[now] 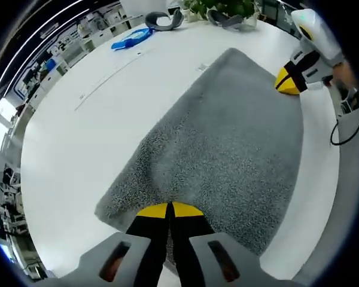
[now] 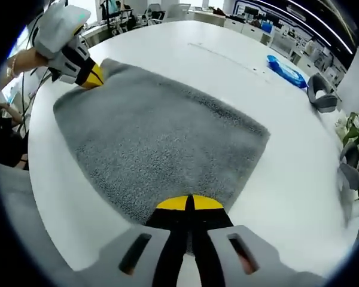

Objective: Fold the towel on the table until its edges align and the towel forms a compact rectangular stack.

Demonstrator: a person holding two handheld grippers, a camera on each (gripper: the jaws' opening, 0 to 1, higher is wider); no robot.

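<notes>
Both grippers, left point(image 1: 169, 209) and right point(image 2: 189, 202), jaws pinched on grey towel point(image 1: 227, 143).

Big white bench point(image 1: 78, 143) with a rounded edge. At its far side a green potted plant point(image 1: 221, 7), grey curved objects point(image 1: 164, 23) just beside the plant, a blue item point(image 1: 131, 38) near them on the bench top. Beyond the bench, rows of office desks and shelves point(image 1: 66, 48). Long ceiling light strips point(image 1: 42, 24) above them. Bright window point(image 1: 0, 116) off the bench's side.
</notes>
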